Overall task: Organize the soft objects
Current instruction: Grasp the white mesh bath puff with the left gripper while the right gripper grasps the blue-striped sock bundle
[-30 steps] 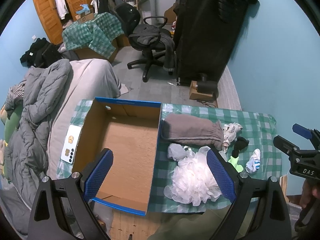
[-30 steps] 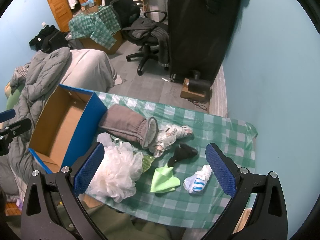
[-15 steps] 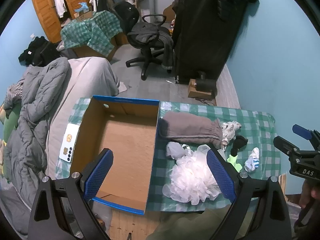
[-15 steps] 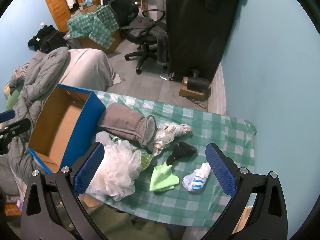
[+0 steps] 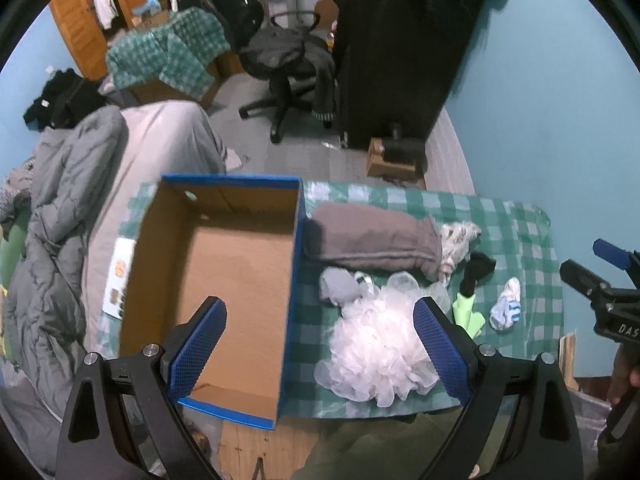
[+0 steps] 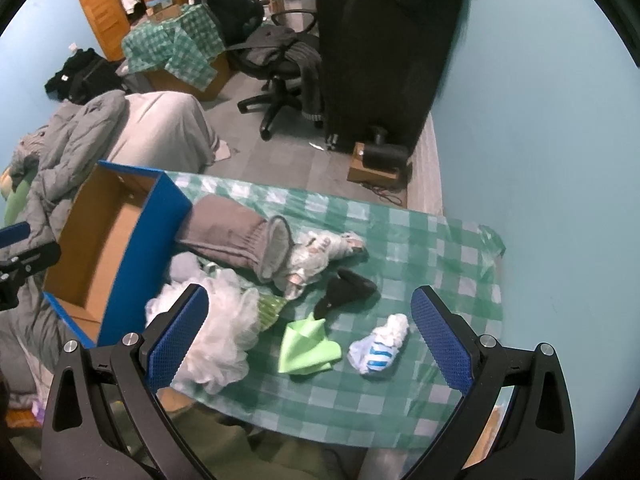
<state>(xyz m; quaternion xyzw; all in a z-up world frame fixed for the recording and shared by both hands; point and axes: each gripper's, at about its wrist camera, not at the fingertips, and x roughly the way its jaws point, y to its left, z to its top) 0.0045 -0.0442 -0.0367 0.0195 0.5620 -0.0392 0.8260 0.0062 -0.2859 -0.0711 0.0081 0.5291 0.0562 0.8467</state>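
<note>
An empty blue cardboard box (image 5: 224, 276) (image 6: 132, 248) stands on the left of a green checked table (image 6: 420, 248). Right of it lie a rolled grey garment (image 5: 372, 240) (image 6: 232, 236), a white mesh bath puff (image 5: 376, 344) (image 6: 224, 332), a patterned white cloth (image 6: 320, 252), a black sock (image 6: 344, 288), a green cloth (image 6: 304, 344) and a white-and-blue sock (image 6: 380, 348) (image 5: 506, 308). My left gripper (image 5: 320, 344) hovers open above the box's right wall and the puff. My right gripper (image 6: 308, 332) hovers open above the green cloth and socks. Both hold nothing.
A phone-like white card (image 5: 118, 276) lies left of the box. A bed with a grey quilt (image 5: 60, 220) runs along the left. Behind the table are an office chair (image 5: 284, 64), a tall black cover (image 5: 404, 48) and a blue wall (image 6: 540, 120) on the right.
Both views have drifted slightly, with the table and box shifting a little up and left in frame. Nothing on the table has moved and both grippers stay open.
</note>
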